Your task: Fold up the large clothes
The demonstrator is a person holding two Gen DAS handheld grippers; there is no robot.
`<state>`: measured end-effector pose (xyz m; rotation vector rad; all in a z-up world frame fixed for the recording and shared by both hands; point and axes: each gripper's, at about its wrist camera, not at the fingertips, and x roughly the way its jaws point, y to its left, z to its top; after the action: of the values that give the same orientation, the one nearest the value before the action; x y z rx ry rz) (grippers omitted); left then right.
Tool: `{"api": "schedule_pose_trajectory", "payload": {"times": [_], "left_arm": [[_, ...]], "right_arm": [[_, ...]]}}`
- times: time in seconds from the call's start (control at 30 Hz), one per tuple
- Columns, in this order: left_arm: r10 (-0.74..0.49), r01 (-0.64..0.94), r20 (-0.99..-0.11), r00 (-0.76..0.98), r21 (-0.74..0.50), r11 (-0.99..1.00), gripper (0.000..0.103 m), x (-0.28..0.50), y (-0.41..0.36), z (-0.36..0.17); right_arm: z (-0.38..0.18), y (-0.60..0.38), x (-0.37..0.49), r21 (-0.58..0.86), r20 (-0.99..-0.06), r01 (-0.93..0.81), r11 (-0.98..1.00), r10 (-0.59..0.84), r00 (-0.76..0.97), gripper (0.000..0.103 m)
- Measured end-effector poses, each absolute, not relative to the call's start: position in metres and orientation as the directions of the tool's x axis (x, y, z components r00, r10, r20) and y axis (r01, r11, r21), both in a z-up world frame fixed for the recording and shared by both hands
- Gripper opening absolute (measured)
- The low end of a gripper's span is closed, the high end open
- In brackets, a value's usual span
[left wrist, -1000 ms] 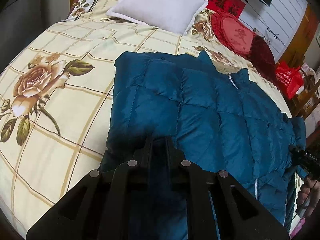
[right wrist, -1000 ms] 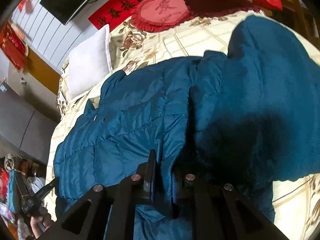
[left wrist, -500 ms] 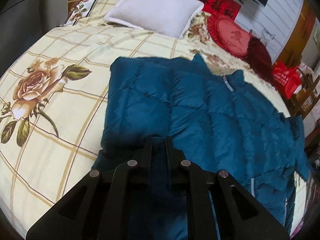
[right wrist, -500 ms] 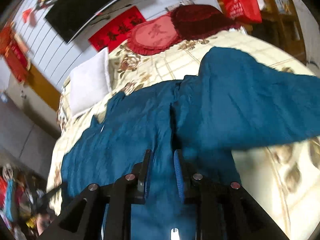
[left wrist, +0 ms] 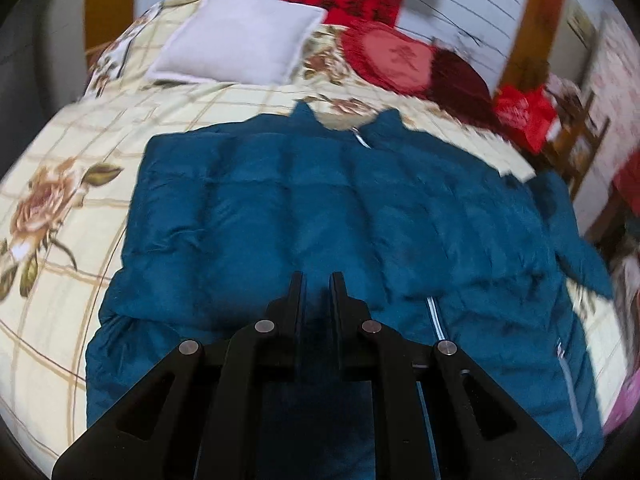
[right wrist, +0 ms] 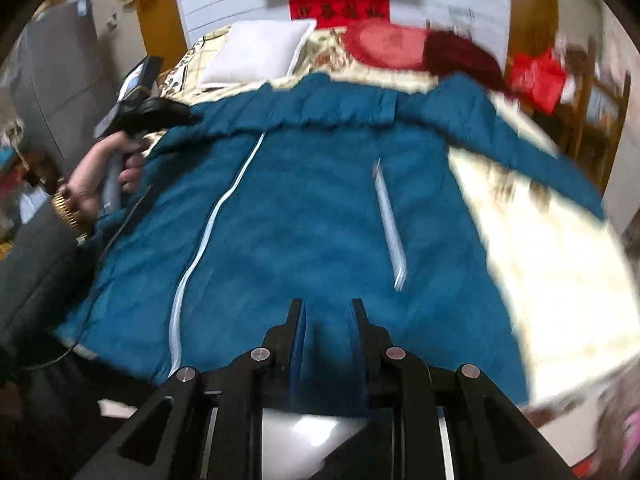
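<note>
Behind jacket (left wrist: pixel 320 208): pillow (left wrist: pixel 236 46), cushions (left wrist: pixel 390 58).

Soft, even indoor light falls on the teal quilted puffer jacket (left wrist: pixel 320 208), while glare washes out the cream floral bedsheet (right wrist: pixel 552 264) in the right wrist view. Both fisheye views bend strongly, darken at the corners and smear with motion blur toward the edges.

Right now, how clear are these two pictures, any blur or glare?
Left wrist view: blue jacket fairly sharp, far cushions smeared, edges bent by the fisheye. Right wrist view: motion blur throughout, bedsheet washed out by glare beside the jacket.
</note>
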<state>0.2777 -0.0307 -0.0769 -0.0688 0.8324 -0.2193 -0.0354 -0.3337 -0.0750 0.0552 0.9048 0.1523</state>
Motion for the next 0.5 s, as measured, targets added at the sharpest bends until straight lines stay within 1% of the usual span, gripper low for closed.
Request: {"api": "schedule_pose_trajectory", "payload": {"times": [0.03, 0.1, 0.13, 0.23, 0.5], "left_arm": [[-0.207, 0.177, -0.721, 0.661, -0.118, 0.977, 0.009, 0.275, -0.034, -0.077], [-0.189, 0.19, -0.706, 0.682, -0.078, 0.979, 0.009, 0.27, -0.037, -0.074], [-0.187, 0.191, -0.701, 0.688, -0.073, 0.979, 0.009, 0.269, -0.036, -0.073], [-0.203, 0.179, -0.701, 0.683, -0.109, 0.978, 0.009, 0.269, -0.028, -0.072], [-0.242, 0.128, -0.721, 0.649, -0.21, 0.969, 0.009, 0.275, -0.007, -0.077]], "right_arm": [[-0.075, -0.334, -0.04, 0.111, -0.777, -0.105, 0.988, 0.152, 0.61, 0.02], [-0.073, -0.333, -0.046, 0.063, -0.763, -0.109, 0.992, 0.118, 0.635, 0.02], [-0.077, -0.333, -0.044, 0.05, -0.781, -0.104, 0.993, 0.104, 0.615, 0.02], [-0.083, -0.339, -0.036, 0.025, -0.816, -0.079, 0.997, 0.066, 0.575, 0.02], [-0.083, -0.344, -0.035, 0.046, -0.81, -0.06, 0.997, 0.073, 0.582, 0.02]]}}
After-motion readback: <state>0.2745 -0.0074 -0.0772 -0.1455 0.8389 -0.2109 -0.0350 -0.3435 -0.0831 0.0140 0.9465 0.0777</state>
